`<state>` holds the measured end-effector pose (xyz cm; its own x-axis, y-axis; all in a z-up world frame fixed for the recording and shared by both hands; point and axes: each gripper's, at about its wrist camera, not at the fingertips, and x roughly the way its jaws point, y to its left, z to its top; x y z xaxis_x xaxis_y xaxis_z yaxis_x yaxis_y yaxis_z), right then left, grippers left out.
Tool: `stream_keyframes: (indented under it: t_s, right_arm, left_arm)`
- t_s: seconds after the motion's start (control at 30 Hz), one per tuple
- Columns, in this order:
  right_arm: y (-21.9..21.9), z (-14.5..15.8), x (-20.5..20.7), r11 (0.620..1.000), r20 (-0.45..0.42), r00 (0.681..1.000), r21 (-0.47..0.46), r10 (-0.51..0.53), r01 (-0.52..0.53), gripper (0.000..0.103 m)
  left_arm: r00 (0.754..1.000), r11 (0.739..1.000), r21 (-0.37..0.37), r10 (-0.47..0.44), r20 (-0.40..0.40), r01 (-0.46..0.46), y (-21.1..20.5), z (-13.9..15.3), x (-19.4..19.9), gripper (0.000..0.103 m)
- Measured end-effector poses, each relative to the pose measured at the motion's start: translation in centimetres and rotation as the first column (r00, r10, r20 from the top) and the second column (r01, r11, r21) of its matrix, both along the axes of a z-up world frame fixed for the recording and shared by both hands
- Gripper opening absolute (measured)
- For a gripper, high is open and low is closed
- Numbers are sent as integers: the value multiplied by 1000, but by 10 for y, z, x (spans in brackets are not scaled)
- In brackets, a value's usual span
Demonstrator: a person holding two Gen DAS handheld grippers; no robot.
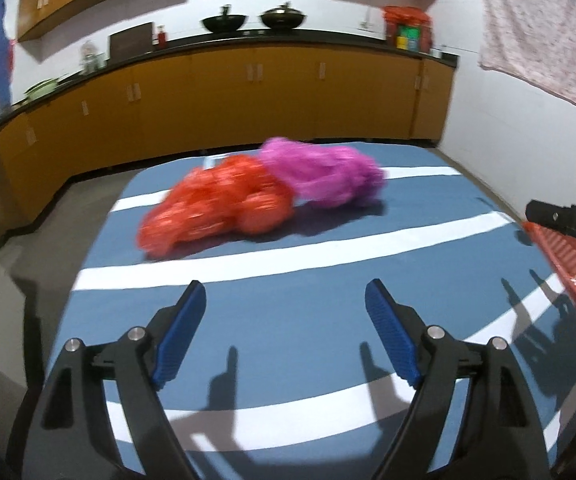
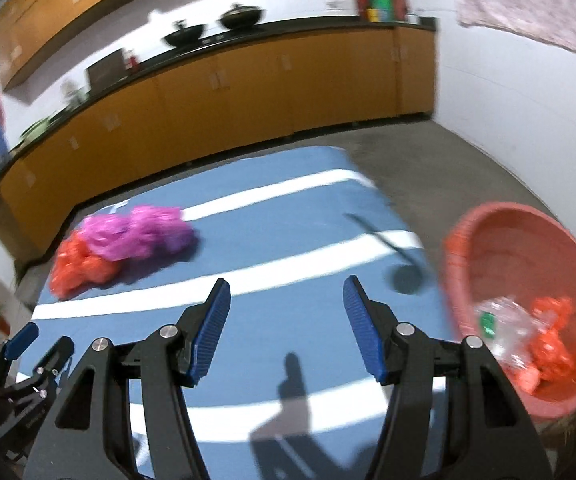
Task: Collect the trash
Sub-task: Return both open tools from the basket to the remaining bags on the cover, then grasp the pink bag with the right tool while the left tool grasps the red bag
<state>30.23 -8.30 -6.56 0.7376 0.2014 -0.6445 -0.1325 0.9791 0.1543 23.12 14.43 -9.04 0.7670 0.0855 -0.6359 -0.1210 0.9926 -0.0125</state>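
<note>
I see my left gripper (image 1: 284,300) held over the near part of a blue cloth with white stripes (image 1: 308,320), its blue-padded fingers (image 1: 186,332) standing wide apart with nothing between them. The remaining trash lies farther along the cloth, well beyond the fingertips: a crumpled red plastic bag (image 1: 216,210) ahead and somewhat left, and a crumpled pink plastic bag (image 1: 322,172) touching it on its far right side. Both bags are blurred.

My right gripper (image 2: 287,294) also hangs above the cloth with its fingers (image 2: 362,332) parted and empty. From this view the two bags sit ahead and well off to the left of the fingertips. A red basin (image 2: 528,240) stands just past the cloth's right edge, to the right of the right-hand finger, and it holds a crushed clear plastic bottle (image 2: 504,320) beside red plastic scraps (image 2: 550,340).
</note>
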Motion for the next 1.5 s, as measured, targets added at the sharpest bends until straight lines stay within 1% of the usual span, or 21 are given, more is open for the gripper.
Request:
stream_keyframes:
  t_s: [0.1,0.13,0.17,0.23,0.3,0.4,0.5,0.67,0.7,0.73,0.77,0.8,0.87,0.93,1.0,1.1,1.23,1.3,1.37,1.5]
  right_arm:
    - [35,0,12,997,17,997,-27,74,-74,59]
    - [47,-1,17,994,20,995,-40,100,-99,61]
    - [57,-2,22,991,24,992,-55,124,-123,64]
    - [73,-4,31,983,36,986,-84,165,-162,75]
    - [89,-6,43,973,47,978,-121,205,-198,79]
    - [103,-9,64,961,41,966,-124,254,-247,86]
    - [118,-12,82,941,35,953,-174,300,-290,87]
    - [128,-16,94,902,25,923,-223,384,-369,87]
    - [129,-17,95,897,20,918,-223,395,-381,85]
    - [130,-18,98,891,7,912,-217,410,-399,75]
    - [127,-20,99,886,-9,907,-208,422,-414,67]
    - [127,-22,101,881,-32,901,-198,432,-430,55]
    - [128,-26,101,877,-53,899,-200,436,-437,42]
    - [124,-28,99,876,-64,898,-197,436,-439,36]
    - [115,-26,98,889,-72,904,-163,422,-428,33]
    - [101,-24,98,916,-76,923,-116,378,-385,32]
    - [79,-21,94,949,-64,955,-114,290,-295,32]
    - [64,-20,92,967,-59,973,-110,225,-230,32]
    - [50,-18,88,976,-57,982,-107,182,-188,32]
    - [30,-18,77,983,-62,987,-97,147,-153,32]
  left_arm:
    - [999,999,3,39,4,-39,21,0,-5,81]
    - [999,999,2,50,5,-50,27,0,-5,82]
    - [998,998,0,63,8,-63,34,0,-6,82]
    - [996,996,-6,91,13,-91,48,0,-6,83]
    - [993,993,-13,118,18,-118,61,1,-4,83]
    - [988,988,-20,152,28,-152,77,2,-2,83]
    - [984,984,-26,176,33,-175,87,3,3,83]
    - [981,982,-34,186,51,-185,93,8,13,83]
    - [981,983,-33,185,54,-183,93,9,16,83]
    - [982,983,-30,183,56,-181,93,9,18,83]
    - [982,984,-24,179,62,-178,94,12,21,84]
    - [982,984,-23,176,65,-175,94,12,23,83]
    - [982,985,-22,170,75,-169,96,16,29,84]
    - [982,985,-21,170,76,-169,99,18,35,84]
    - [984,986,-29,165,70,-163,104,20,46,84]
    - [987,987,-33,156,48,-155,109,19,62,84]
    - [991,991,-32,131,12,-131,105,13,80,84]
    - [993,993,-26,116,-6,-116,100,9,90,84]
    - [995,995,-25,96,-28,-97,95,4,99,84]
    - [995,998,-45,47,-88,-51,88,-10,116,83]
